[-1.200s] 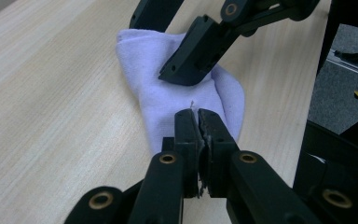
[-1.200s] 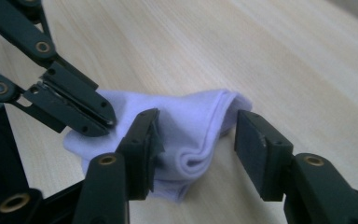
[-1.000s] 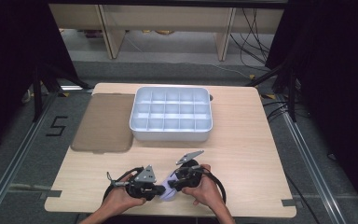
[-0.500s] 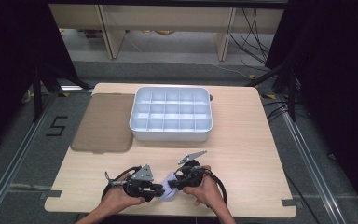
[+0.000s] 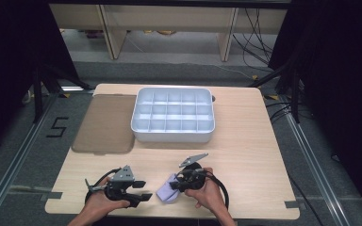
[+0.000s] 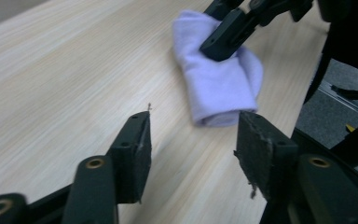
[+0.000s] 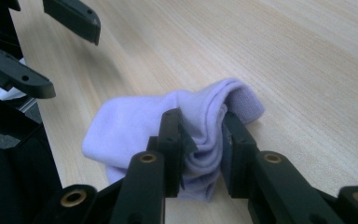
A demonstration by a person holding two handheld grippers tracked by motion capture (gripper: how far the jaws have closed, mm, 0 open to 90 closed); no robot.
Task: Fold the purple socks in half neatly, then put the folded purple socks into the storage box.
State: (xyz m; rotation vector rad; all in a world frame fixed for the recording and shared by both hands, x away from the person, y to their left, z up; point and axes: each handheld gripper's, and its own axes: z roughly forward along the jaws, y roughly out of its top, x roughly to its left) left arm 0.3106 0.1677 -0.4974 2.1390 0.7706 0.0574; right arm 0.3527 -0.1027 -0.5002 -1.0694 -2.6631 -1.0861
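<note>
The left gripper (image 5: 139, 189) has just been opening, nothing between its jaws. At its three o'clock, the right gripper (image 5: 175, 185) clamps the folded lilac cotton sock (image 5: 166, 192) on the wooden table (image 5: 245, 155). The folding step seems finished; next, probably carrying it to the white compartment tray (image 5: 173, 135) at twelve o'clock.

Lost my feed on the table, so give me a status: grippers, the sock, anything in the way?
Left gripper just opened, off the sock. Right gripper clamped on the folded lavender sock, low on the table. Divided tray ahead, path clear.

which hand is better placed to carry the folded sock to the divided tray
Right. The right gripper is shut on the folded lavender sock; the left gripper has just opened, nothing between its jaws. The white tray lies ahead.
</note>
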